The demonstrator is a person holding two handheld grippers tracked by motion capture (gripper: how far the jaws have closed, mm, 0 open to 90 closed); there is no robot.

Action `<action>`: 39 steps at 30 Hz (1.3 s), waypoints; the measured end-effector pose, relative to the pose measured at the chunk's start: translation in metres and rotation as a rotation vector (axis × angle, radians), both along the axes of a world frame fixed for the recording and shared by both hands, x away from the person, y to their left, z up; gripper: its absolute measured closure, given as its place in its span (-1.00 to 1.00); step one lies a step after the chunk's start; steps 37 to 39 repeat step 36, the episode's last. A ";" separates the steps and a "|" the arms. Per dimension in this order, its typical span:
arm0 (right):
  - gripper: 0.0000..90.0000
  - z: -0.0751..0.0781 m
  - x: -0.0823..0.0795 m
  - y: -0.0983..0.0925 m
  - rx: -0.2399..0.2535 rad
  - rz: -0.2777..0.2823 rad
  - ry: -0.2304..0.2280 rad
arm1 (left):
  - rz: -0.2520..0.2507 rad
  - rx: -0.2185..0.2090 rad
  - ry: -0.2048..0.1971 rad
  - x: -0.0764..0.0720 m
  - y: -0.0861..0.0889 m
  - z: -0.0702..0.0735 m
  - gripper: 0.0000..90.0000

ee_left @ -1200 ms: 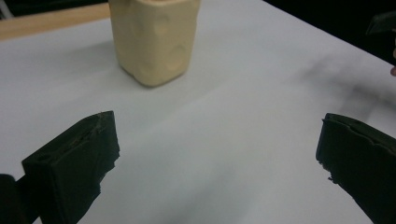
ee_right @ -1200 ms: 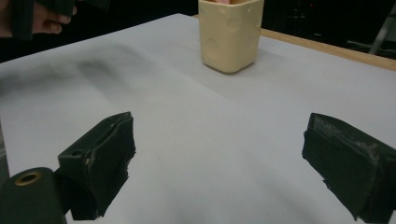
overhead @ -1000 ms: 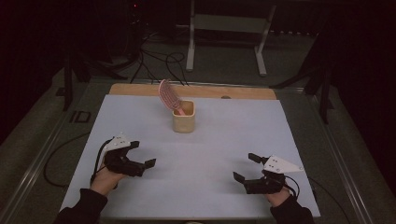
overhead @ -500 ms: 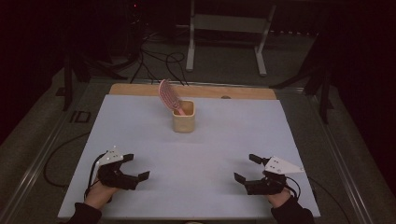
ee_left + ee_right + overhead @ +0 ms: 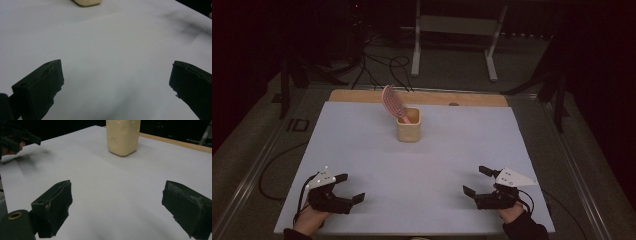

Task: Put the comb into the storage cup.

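My left gripper rests near the front left corner of the white table, my right gripper near the front right corner; both have jaws wide apart and hold nothing. The pink plastic hairbrush stands tilted in the cream square plastic cup toward the far edge, well apart from both grippers. I judge the brush light, stiff and a little slippery; I would grasp its head above the rim.
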State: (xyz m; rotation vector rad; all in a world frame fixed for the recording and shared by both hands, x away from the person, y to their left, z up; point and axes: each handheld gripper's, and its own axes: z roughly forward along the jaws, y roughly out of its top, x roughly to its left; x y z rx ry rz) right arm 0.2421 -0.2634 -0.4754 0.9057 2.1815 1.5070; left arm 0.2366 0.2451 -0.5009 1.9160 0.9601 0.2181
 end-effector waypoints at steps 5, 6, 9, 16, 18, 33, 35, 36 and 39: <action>-0.80 0.000 0.001 0.001 -0.001 0.001 -0.001 | 0.020 0.022 0.002 -0.004 0.005 -0.005 -1.00; -0.80 -0.001 0.001 0.001 -0.003 0.000 -0.003 | 0.024 0.023 0.001 -0.005 0.006 -0.005 -1.00; -0.80 -0.001 0.002 0.000 0.000 0.000 0.000 | 0.038 0.015 0.001 -0.006 0.009 -0.006 -1.00; -0.80 -0.003 0.003 0.001 -0.013 0.005 -0.004 | 0.040 0.020 -0.010 -0.008 0.004 -0.006 -1.00; -0.80 -0.004 0.003 0.002 -0.019 0.003 -0.005 | 0.037 0.022 -0.008 -0.009 0.003 -0.007 -1.00; -0.80 -0.008 0.005 0.004 -0.034 0.008 0.003 | 0.034 0.032 -0.015 -0.011 -0.003 -0.007 -1.00; -0.80 -0.008 0.005 0.004 -0.034 0.007 0.005 | 0.033 0.032 -0.014 -0.011 -0.003 -0.007 -1.00; -0.80 -0.008 0.006 0.004 -0.034 0.009 0.005 | 0.032 0.033 -0.013 -0.011 -0.003 -0.007 -1.00; -0.80 -0.008 0.006 0.004 -0.034 0.009 0.005 | 0.032 0.033 -0.013 -0.011 -0.003 -0.007 -1.00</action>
